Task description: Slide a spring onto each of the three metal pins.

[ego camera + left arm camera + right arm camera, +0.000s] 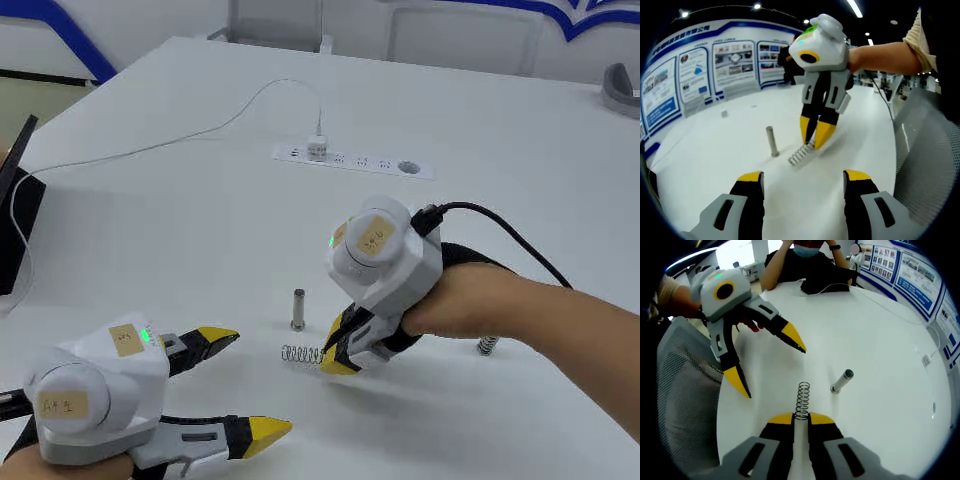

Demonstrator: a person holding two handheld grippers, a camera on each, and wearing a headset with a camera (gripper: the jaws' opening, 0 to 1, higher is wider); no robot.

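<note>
Spring (300,354) lying flat on the bench (200,220), right gripper (335,362) pinching one end of it

Pin (298,309) stands upright just beside the spring, nothing on it yet. Left gripper (262,381) hovers near the front edge, jaws spread wide and holding nothing. Second spring (487,345) sits by the person's forearm.
</note>
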